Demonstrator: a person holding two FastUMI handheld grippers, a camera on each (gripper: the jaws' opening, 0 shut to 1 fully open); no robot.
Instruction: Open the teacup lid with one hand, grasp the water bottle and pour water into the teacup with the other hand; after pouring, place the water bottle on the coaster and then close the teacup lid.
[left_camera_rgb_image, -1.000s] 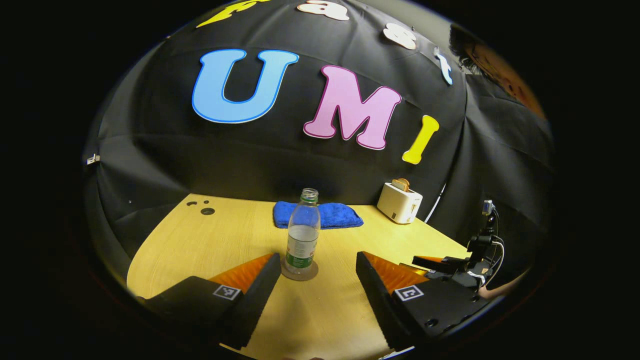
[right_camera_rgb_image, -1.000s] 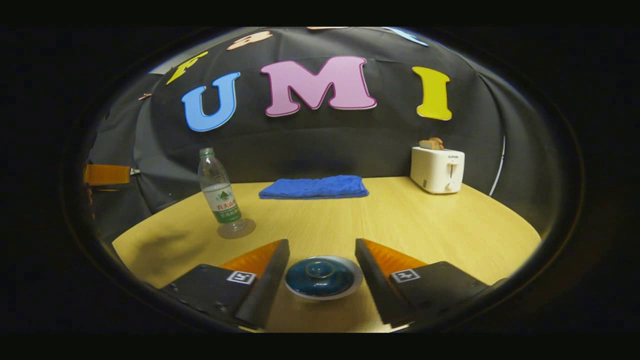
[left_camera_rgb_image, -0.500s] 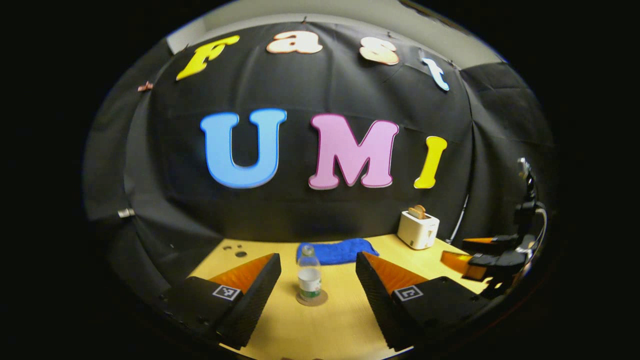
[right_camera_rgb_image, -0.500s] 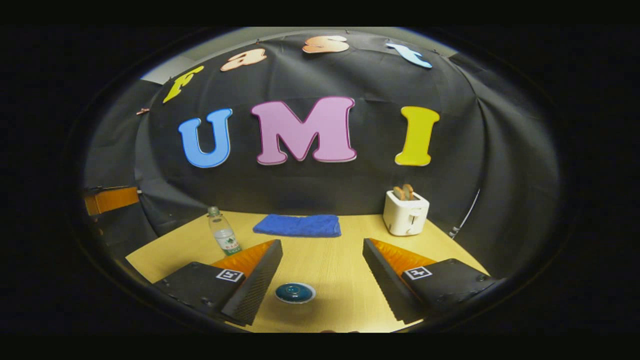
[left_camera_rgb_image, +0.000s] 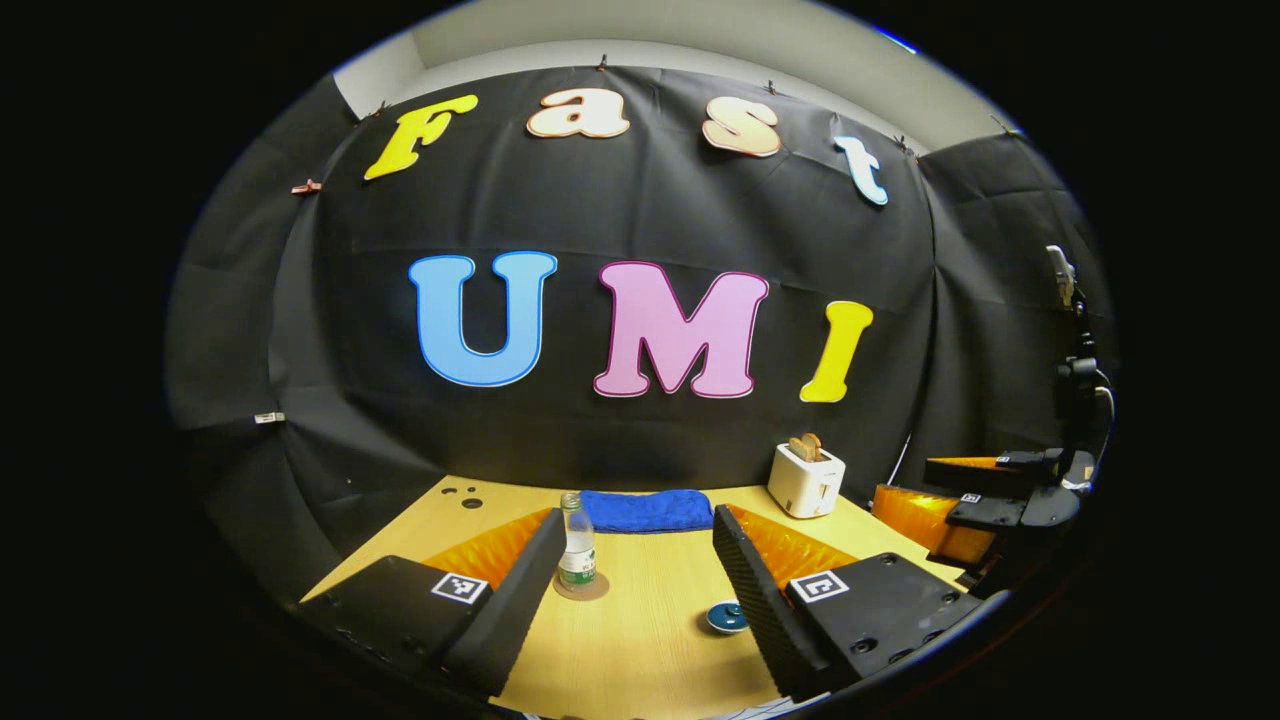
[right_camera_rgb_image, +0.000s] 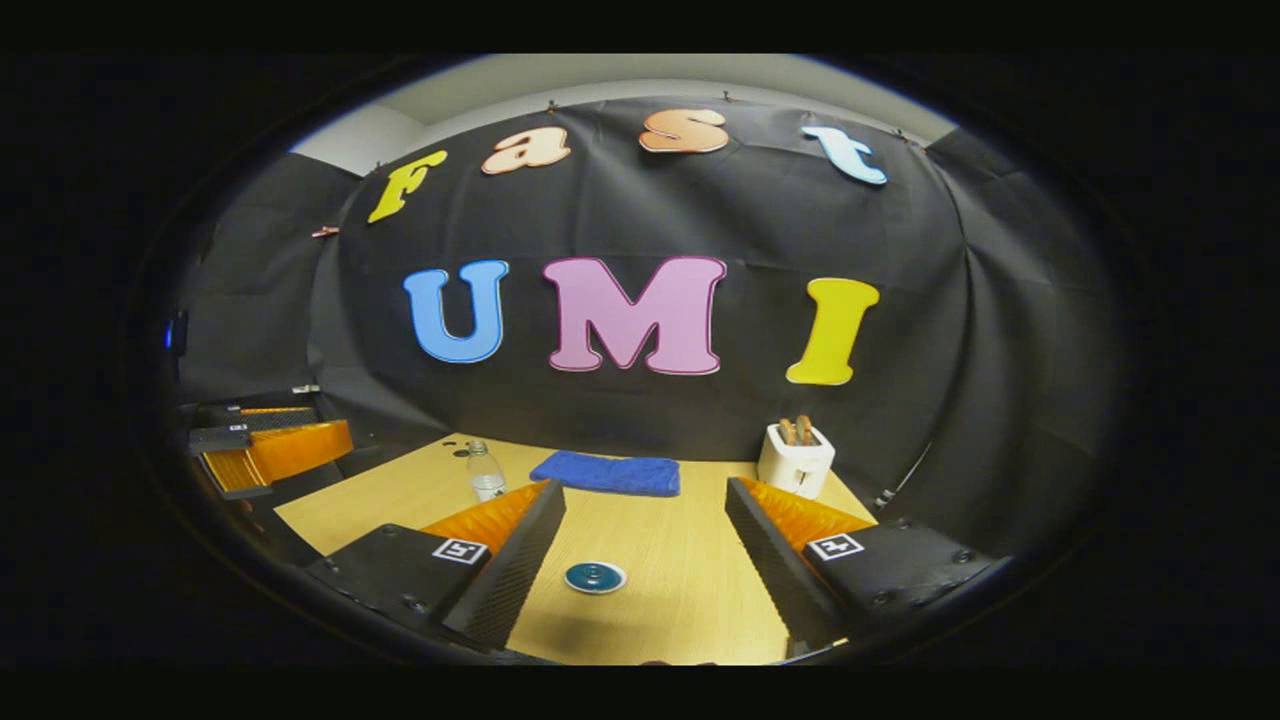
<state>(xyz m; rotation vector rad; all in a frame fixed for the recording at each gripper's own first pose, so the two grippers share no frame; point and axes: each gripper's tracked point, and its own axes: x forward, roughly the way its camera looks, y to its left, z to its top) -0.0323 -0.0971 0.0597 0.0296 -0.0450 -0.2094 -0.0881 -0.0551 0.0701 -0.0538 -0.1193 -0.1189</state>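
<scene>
Left hand-held gripper (left_camera_rgb_image: 630, 585): held above the near edge of the counter (left_camera_rgb_image: 640, 650), its fingers spread wide apart with nothing between them; also seen at the left edge of the right gripper view (right_camera_rgb_image: 265, 455).
Right hand-held gripper (right_camera_rgb_image: 640, 565): likewise raised over the counter (right_camera_rgb_image: 680, 600), fingers apart and gripping nothing; seen at the far right of the left gripper view (left_camera_rgb_image: 985, 495).
Water bottle (left_camera_rgb_image: 576, 540): standing upright on the coaster (left_camera_rgb_image: 581, 587), uncapped, partly filled; in the right gripper view (right_camera_rgb_image: 485, 474) it is set on the left, just behind the left finger.
Teacup (right_camera_rgb_image: 595, 577): resting on the counter between the right hand-held gripper's fingers but below them, untouched; the blue lid appears to be seated on it, though it is too small to be sure. In the left gripper view (left_camera_rgb_image: 727, 616) it is placed to the right of the bottle, well apart.
Blue cloth (right_camera_rgb_image: 606, 473): folded, laid at the far edge near the wall.
Toaster (right_camera_rgb_image: 795, 455): at the far right, with bread in its slots.
</scene>
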